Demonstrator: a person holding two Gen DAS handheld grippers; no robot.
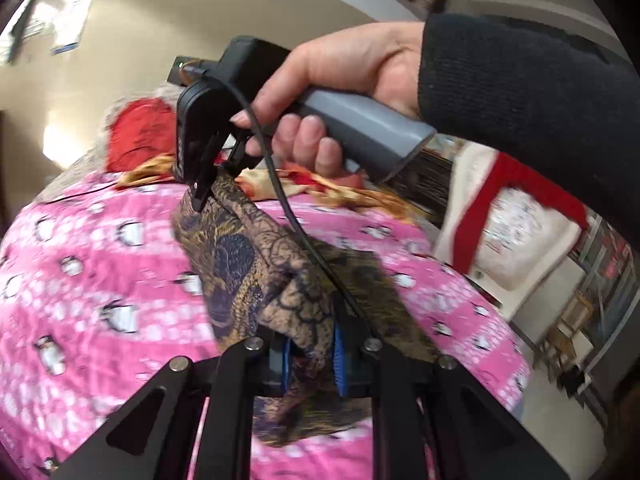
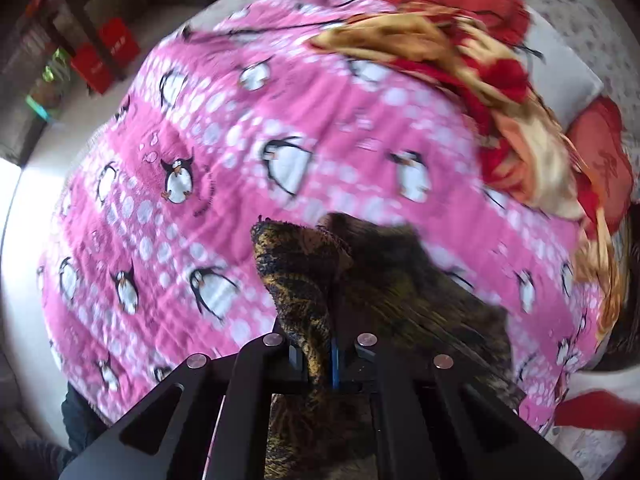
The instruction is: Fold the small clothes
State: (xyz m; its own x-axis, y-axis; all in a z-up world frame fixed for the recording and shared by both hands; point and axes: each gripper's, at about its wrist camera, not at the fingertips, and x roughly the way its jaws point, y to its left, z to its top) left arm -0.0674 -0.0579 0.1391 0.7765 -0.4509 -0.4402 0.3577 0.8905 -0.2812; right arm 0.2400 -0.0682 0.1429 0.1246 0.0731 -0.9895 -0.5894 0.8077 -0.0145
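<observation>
A small brown-and-gold patterned garment [image 1: 240,264] is stretched above the pink penguin blanket [image 1: 100,264] between both grippers. My left gripper [image 1: 314,360] is shut on its near end, the cloth bunched between the blue pads [image 1: 340,356]. At the garment's far corner, my right gripper [image 1: 200,196] pinches the cloth from above, held by a hand [image 1: 340,80] in a dark sleeve. The right wrist view looks straight down: my right gripper [image 2: 318,360] is shut on a fold of the garment [image 2: 296,272], which hangs blurred over the blanket [image 2: 320,128].
A heap of red and yellow cloths [image 2: 460,64] lies at the blanket's far edge, with a red cushion [image 1: 140,132] behind it. A white-and-red cloth [image 1: 504,216] hangs off the bed's right side. Red boxes [image 2: 104,56] stand on the floor beside the bed.
</observation>
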